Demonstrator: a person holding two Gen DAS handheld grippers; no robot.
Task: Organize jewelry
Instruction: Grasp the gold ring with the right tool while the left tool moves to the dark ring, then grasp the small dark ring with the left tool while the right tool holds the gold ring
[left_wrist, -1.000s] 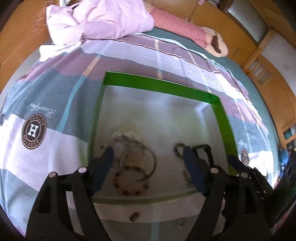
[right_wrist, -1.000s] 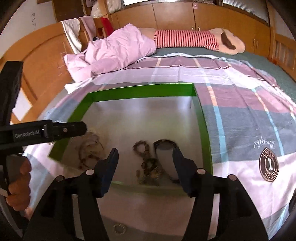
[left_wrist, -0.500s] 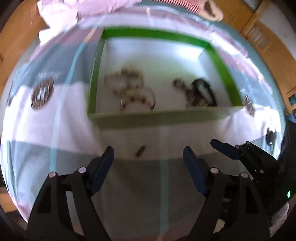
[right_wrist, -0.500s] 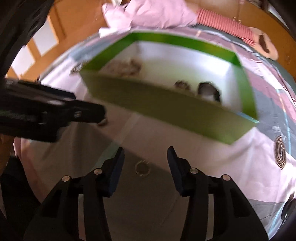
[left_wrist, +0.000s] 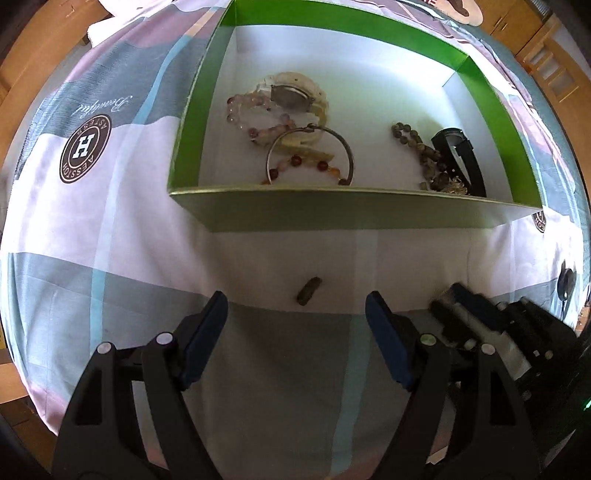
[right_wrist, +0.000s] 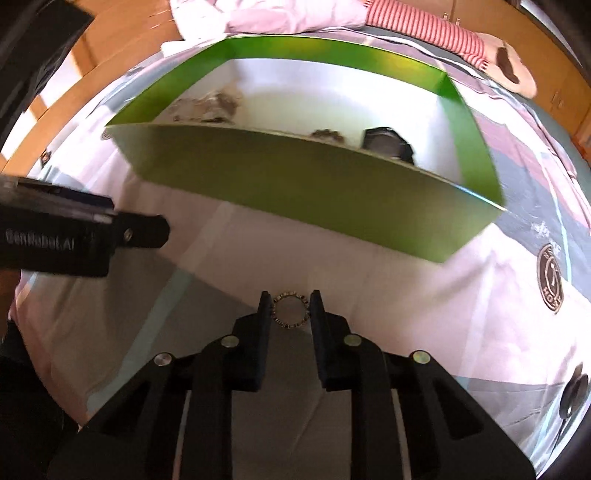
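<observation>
Both tongs are pointed steeply down at the bedsheet (right_wrist: 369, 266): the right gripper (right_wrist: 290, 308) is closing with a small studded ring (right_wrist: 290, 309) framed between its jaws, apparently touched at both sides, while the left gripper (left_wrist: 295, 321) is held wide and empty above a small dark bead (left_wrist: 308, 290). The ring lies flat on the sheet, near the front wall of the green box (right_wrist: 295, 192). A centred, gentle squeeze is advised, so that the thin band is not flicked away or sheet pinched with it. Both pieces seem meant for the box, where bracelets (left_wrist: 280, 122) and a black watch (left_wrist: 460, 155) are already gathered
</observation>
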